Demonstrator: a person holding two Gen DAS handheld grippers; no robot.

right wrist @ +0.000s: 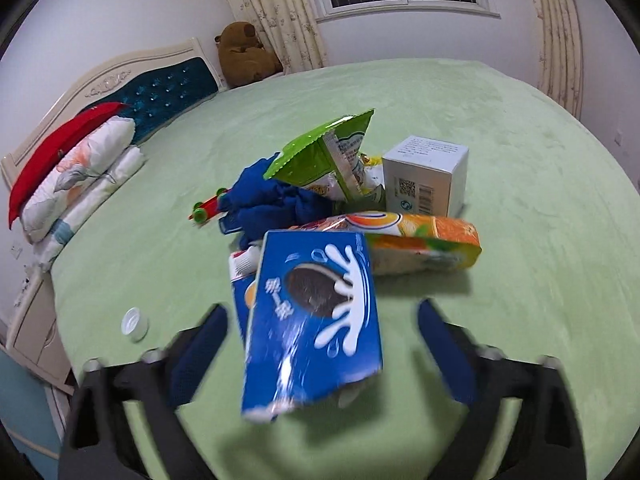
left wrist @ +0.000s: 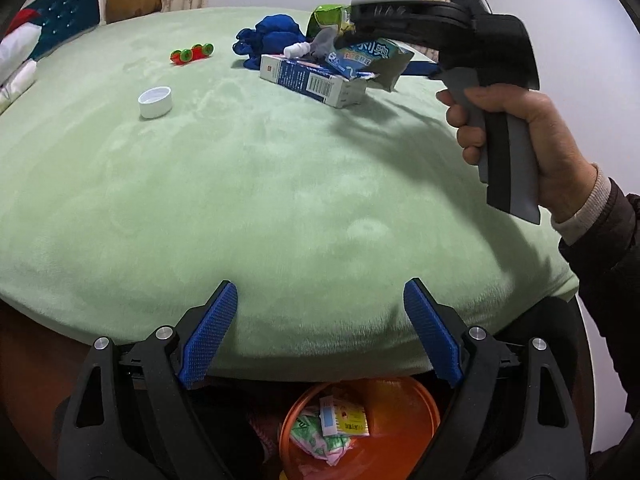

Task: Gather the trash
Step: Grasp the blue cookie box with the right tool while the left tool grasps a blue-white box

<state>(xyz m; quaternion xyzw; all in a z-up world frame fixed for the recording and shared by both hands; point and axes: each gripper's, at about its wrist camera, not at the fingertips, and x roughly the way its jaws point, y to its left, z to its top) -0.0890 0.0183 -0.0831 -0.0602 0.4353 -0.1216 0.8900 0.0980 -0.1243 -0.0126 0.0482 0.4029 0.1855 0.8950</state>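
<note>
Trash lies on a green bed (left wrist: 280, 184). In the right wrist view a blue cookie box (right wrist: 316, 320) lies between the spread fingers of my right gripper (right wrist: 322, 340), which is open and motion-blurred. Behind the box are an orange carton (right wrist: 424, 244), a green snack bag (right wrist: 328, 152) and a white box (right wrist: 426, 176). In the left wrist view my left gripper (left wrist: 320, 328) is open and empty over the bed's near edge, above an orange bin (left wrist: 360, 428) holding wrappers. The right gripper (left wrist: 404, 16) hovers over the trash pile (left wrist: 320, 76).
A white bottle cap (left wrist: 155, 101) and a red and green toy (left wrist: 192, 53) lie on the bed's left part. Blue cloth (left wrist: 272, 38) sits in the pile. Pillows (right wrist: 76, 184), headboard and a teddy bear (right wrist: 244, 56) are at the far left.
</note>
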